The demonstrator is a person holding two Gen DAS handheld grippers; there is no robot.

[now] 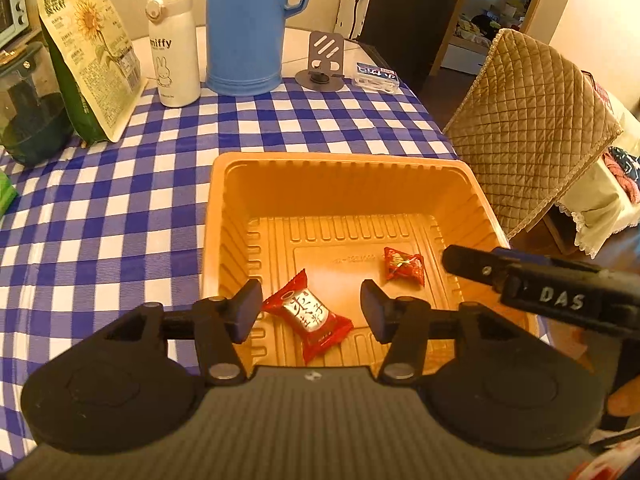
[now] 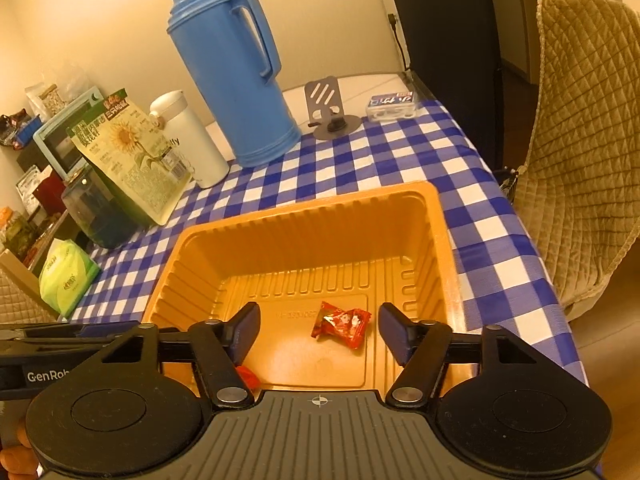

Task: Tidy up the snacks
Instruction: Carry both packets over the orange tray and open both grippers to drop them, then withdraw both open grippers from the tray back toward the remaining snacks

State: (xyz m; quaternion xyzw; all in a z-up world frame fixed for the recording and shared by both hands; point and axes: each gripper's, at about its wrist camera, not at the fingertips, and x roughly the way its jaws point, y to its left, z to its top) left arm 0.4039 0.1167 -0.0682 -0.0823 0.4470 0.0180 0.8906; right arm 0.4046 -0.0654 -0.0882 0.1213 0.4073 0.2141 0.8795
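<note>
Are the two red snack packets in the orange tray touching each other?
Apart. The left wrist view shows bare tray floor between the larger red snack packet and the smaller red snack packet in the orange tray.

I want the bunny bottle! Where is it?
The white bunny bottle stands at the table's far left in both views, between the sunflower bag and the blue thermos.
</note>
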